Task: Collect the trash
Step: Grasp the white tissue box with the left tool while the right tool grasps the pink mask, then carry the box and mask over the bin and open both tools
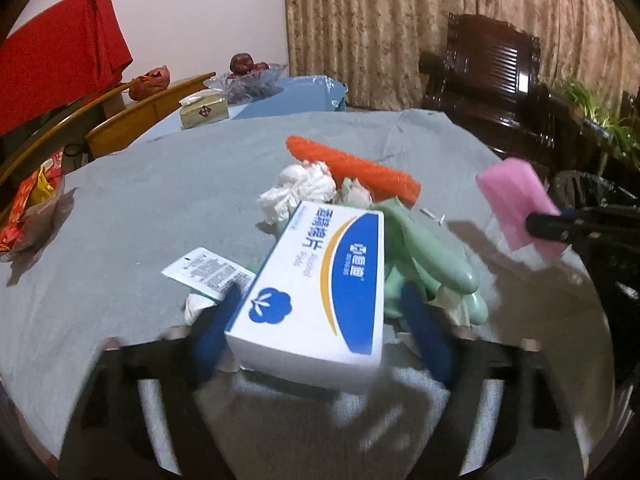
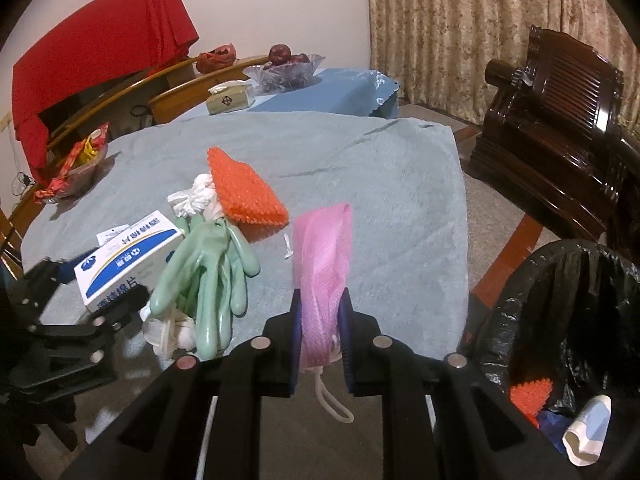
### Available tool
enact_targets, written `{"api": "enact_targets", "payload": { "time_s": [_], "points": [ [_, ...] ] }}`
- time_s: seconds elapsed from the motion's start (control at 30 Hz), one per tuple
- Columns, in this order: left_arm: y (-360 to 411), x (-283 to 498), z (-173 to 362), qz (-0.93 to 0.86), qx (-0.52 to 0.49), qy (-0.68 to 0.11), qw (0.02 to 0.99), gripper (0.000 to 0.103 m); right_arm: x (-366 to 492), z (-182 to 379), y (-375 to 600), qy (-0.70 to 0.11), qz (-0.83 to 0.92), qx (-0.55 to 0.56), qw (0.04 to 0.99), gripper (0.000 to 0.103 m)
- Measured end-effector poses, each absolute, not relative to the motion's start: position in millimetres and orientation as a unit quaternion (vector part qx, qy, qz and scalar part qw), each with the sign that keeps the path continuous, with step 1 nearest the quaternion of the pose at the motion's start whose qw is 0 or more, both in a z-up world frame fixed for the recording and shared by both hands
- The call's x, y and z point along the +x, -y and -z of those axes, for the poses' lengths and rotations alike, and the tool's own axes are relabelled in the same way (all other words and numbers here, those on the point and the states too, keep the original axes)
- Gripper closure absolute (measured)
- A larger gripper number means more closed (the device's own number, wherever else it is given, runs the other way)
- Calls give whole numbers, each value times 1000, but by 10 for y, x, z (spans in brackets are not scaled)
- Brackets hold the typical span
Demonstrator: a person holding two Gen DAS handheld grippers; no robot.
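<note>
Overhead, a grey-blue cloth [image 2: 360, 184] covers the table, with a patterned curtain [image 2: 460, 20] at twelve o'clock and a dark carved chair [image 2: 560, 120] at two. At four o'clock stands a black-lined trash bin [image 2: 560, 288]. The right gripper [image 2: 322, 332] pinches a pink mesh pouch [image 2: 322, 264], upright, white cord dangling. The left gripper [image 1: 320, 308] seems clamped on a blue-and-white box [image 1: 320, 280], lifted beside green gloves [image 2: 208, 272] and an orange sponge [image 2: 244, 192].

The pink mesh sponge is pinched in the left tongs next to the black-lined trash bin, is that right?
Not quite: the pink mesh sponge is pinched in the right tongs, not the left, as the right wrist view shows. The black-lined trash bin does stand beside it.
</note>
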State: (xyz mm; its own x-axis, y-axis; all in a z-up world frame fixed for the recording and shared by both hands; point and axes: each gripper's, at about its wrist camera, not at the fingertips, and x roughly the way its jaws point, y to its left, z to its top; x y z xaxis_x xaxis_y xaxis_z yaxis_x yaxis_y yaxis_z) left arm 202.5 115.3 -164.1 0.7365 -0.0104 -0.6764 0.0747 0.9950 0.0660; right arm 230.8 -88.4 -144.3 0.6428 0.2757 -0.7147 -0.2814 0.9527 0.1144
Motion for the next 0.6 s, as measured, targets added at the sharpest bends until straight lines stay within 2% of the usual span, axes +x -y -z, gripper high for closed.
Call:
{"api": "enact_targets", "payload": {
  "time_s": [0.13, 0.6],
  "points": [
    [-1124, 1931, 1599, 17, 38, -350, 936, 49, 2260, 1397, 926, -389, -154, 1, 908, 86],
    [-829, 1512, 962, 25, 28, -287, 957, 50, 1932, 887, 1142, -337, -159, 15, 928, 86]
  ]
}}
